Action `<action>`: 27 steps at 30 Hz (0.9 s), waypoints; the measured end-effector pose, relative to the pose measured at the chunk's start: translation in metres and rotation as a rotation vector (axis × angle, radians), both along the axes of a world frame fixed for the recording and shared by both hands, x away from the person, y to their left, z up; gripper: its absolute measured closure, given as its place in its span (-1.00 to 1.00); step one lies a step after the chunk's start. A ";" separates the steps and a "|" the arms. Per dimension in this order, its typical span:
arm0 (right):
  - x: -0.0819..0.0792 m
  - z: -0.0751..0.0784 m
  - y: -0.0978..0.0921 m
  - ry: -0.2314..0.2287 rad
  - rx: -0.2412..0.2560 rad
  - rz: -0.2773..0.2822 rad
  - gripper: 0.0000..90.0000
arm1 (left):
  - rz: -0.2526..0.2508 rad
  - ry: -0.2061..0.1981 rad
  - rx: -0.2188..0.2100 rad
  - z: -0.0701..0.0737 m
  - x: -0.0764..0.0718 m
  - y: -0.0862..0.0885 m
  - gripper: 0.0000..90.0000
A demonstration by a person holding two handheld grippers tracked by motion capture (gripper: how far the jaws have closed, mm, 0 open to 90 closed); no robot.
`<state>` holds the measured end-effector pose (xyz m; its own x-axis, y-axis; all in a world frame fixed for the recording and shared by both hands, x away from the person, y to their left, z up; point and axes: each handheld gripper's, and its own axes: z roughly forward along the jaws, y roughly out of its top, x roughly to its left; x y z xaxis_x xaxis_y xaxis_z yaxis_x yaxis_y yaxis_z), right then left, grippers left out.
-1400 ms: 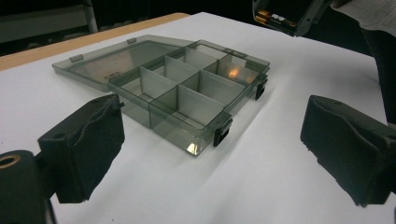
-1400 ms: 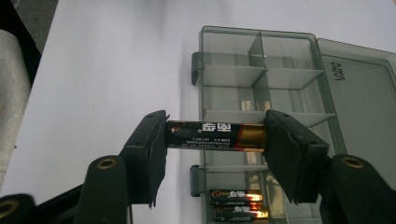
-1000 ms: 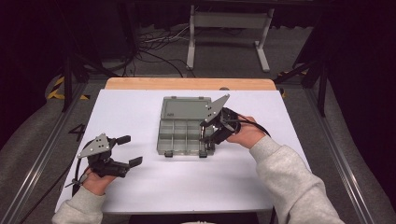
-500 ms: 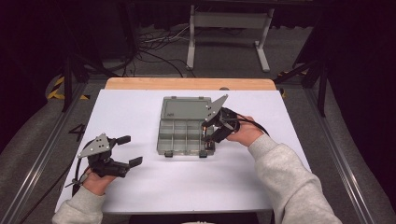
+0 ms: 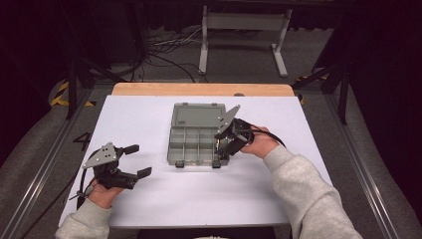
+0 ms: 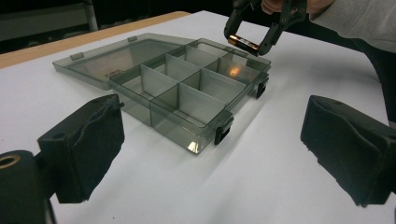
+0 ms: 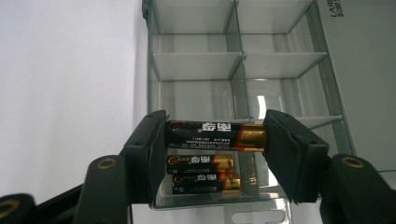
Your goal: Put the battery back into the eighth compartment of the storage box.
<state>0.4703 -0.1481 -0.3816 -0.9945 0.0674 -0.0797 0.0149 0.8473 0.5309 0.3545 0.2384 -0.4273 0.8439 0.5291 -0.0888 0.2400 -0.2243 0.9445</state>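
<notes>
R gripper (image 7: 215, 140) pinched battery (image 7: 212, 135) by ends | I'd dropped it lower over box (image 5: 191, 149) near-R cell w/ 2 batts | L gripper (image 5: 127, 162) fingers spread, idle on desk (image 5: 149, 199)

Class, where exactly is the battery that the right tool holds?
The battery is clamped end to end in the right tool, above the organiser box's near-right compartment, where two more batteries lie.

High view: fixed above the person's side, looking forward and down over the whole table (image 5: 149, 199); left gripper view: low over the tabletop, facing the compartment box (image 6: 187, 93) from a distance; right gripper view: close, steeply down into that box (image 7: 280, 70); all three share the box.
</notes>
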 end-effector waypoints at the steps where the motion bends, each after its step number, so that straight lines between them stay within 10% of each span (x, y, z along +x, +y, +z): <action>1: 0.000 -0.001 0.000 0.002 -0.002 0.002 -0.08 | 0.002 -0.001 -0.002 0.000 0.000 0.000 -0.85; 27: 0.000 -0.015 0.008 0.021 -0.059 0.026 -0.08 | 0.000 -0.002 0.010 0.000 0.000 0.001 -0.85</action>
